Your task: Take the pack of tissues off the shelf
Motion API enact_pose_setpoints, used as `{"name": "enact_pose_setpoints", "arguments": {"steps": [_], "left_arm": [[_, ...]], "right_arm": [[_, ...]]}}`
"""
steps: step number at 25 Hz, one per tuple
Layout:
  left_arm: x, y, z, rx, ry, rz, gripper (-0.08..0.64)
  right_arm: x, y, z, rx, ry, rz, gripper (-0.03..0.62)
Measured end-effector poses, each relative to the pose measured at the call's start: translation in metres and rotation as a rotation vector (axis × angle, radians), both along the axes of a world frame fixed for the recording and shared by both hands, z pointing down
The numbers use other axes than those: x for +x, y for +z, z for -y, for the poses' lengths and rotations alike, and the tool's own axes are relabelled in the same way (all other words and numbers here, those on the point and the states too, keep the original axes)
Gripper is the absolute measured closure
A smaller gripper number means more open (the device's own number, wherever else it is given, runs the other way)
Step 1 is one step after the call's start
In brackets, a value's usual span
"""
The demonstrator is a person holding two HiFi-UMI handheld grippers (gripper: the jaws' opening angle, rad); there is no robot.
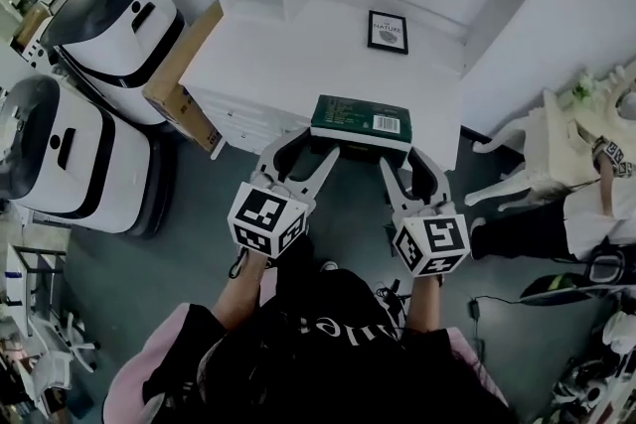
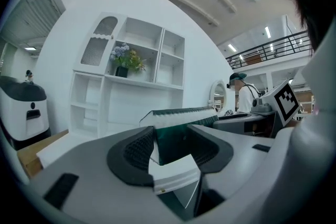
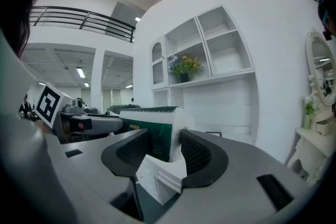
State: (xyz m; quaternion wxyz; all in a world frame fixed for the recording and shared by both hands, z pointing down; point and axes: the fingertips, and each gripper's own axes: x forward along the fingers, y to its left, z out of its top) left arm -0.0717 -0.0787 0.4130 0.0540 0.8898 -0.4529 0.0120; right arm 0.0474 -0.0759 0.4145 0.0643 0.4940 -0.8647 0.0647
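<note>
Head view: a dark green and white rectangular pack of tissues (image 1: 361,119) is seen held up between two grey two-jaw grippers over the front edge of a white cabinet top (image 1: 298,65), with the dark floor below. The left gripper (image 1: 306,149) is clamped on the pack's left part and the right gripper (image 1: 407,162) on its right part, each carried in one of the person's hands and each bearing a cube with square markers. In the left gripper view, the pack's green end (image 2: 184,113) is seen pressed between the two ribbed black pads (image 2: 137,152) of that gripper (image 2: 176,149). In the right gripper view, the pack's white and green end (image 3: 152,123) is likewise gripped between the pads (image 3: 195,152) of that gripper (image 3: 165,152). A white shelf unit with open compartments (image 2: 131,86) is shown well behind the pack in both gripper views, and a pot of blue and yellow flowers (image 2: 125,60) is set on one of its boards. A small black-framed picture (image 1: 388,32) is laid on the cabinet top, apart from the pack. Two white and black rounded machines (image 1: 109,10) are parked at the left of the head view, with a brown cardboard box (image 1: 184,79) leaning between the upper one and the cabinet. A person in a white shirt (image 2: 242,97) is visible to the right in the left gripper view.
</note>
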Motion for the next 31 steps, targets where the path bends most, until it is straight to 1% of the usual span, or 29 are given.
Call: {"name": "enact_pose_setpoints", "arguments": {"steps": [5, 10, 31], "left_arm": [[0.003, 0.009, -0.029, -0.01, -0.041, 0.001, 0.37], [0.007, 0.009, -0.047, -0.01, -0.062, 0.009, 0.37], [0.0, 0.004, -0.078, 0.009, -0.098, 0.015, 0.37]], "right_arm": [[0.003, 0.008, -0.025, -0.003, -0.038, 0.0, 0.37], [0.008, 0.01, -0.041, -0.003, -0.061, 0.007, 0.37], [0.0, 0.006, -0.068, 0.016, -0.103, 0.009, 0.371]]}}
